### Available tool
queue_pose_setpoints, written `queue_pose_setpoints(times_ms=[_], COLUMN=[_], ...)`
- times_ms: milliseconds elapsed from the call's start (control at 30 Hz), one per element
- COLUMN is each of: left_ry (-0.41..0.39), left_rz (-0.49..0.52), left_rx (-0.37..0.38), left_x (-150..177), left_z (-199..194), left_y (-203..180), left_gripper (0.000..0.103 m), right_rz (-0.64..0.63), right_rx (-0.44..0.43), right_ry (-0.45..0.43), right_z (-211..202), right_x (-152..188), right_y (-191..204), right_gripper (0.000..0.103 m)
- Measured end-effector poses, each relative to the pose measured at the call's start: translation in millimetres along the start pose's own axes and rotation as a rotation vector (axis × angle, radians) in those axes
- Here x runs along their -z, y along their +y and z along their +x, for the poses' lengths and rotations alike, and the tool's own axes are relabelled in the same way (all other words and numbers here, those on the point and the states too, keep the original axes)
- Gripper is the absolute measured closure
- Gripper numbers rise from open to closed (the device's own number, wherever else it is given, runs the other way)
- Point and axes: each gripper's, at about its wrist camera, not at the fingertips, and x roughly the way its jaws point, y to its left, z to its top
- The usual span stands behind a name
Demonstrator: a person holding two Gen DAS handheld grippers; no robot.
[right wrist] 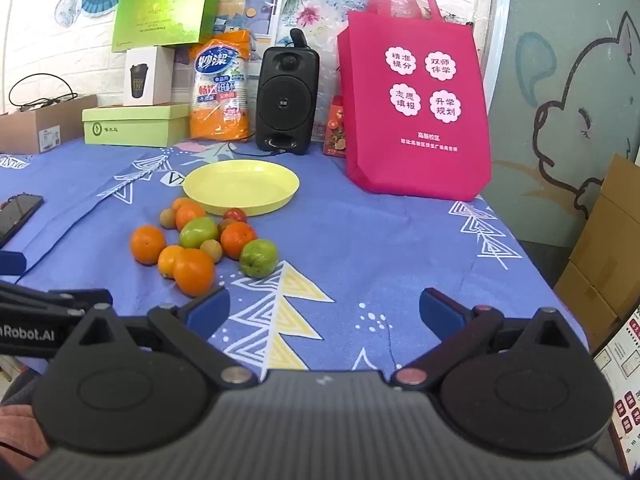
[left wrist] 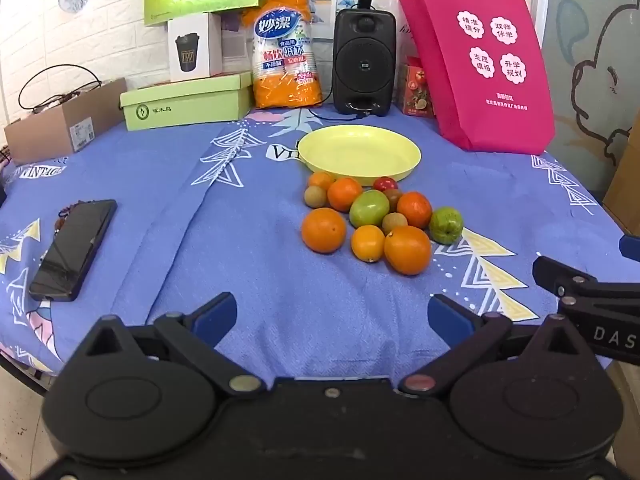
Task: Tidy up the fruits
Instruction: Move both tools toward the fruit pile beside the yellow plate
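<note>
A pile of several fruits lies on the blue tablecloth: oranges [left wrist: 407,249] [right wrist: 193,271], green fruits [left wrist: 369,208] [right wrist: 258,258], small brown ones and a red one [left wrist: 385,183]. Just behind the pile sits a yellow plate [left wrist: 320,152] [right wrist: 208,184] with nothing on it. My left gripper [left wrist: 332,314] hovers wide open near the table's front edge, well short of the fruit. My right gripper [right wrist: 325,310] is open too, to the right of the pile, its left fingertip [right wrist: 208,309] close in front of the nearest orange. Neither gripper holds anything.
A black phone [left wrist: 74,250] lies at the left on the cloth. Along the back stand a green box [left wrist: 186,106], a pack of paper cups [left wrist: 286,50], a black speaker [left wrist: 364,62], a pink tote bag [left wrist: 480,64] and a cardboard box [left wrist: 60,124].
</note>
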Motion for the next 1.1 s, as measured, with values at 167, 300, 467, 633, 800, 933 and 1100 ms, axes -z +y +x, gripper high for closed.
queue_pose_setpoints(times_ms=[167,300,467,633,800,933,1100], left_ry=[-0.012,-0.011,-0.005,-0.034,-0.053,-0.028,0.04], left_rz=[-0.026,-0.024,-0.028,-0.009,0.012,0.009,-0.031], left_rx=[0.002,-0.026,-0.04,-0.041,-0.033,-0.031,-0.024], left_x=[0.0,0.0,-0.8,-0.9,-1.3,-0.8,-1.6], left_z=[4.0,6.3,8.3,4.7,2.8,8.2,21.1], left_y=[5.4,8.9,11.4,10.2,7.0,8.9,19.1], left_gripper=[0.0,0.0,0.0,0.0,0.0,0.0,0.0], right_rz=[-0.005,-0.004,0.018,0.051,0.038,0.048,0.134], right_rx=[0.011,0.008,-0.03,-0.019,-0.016,-0.048,-0.094], right_ry=[-0.025,-0.024,-0.012,-0.001,0.005,-0.033,-0.111], right_z=[-0.2,1.3,1.3,1.6,3.5,1.9,0.5], right_x=[3.2,4.9,3.9,3.5,5.2,7.1,13.6], right_y=[5.4,8.2,0.2,-4.0,-3.3,-5.9,-15.8], right_gripper=[0.0,0.0,0.0,0.0,0.0,0.0,0.0])
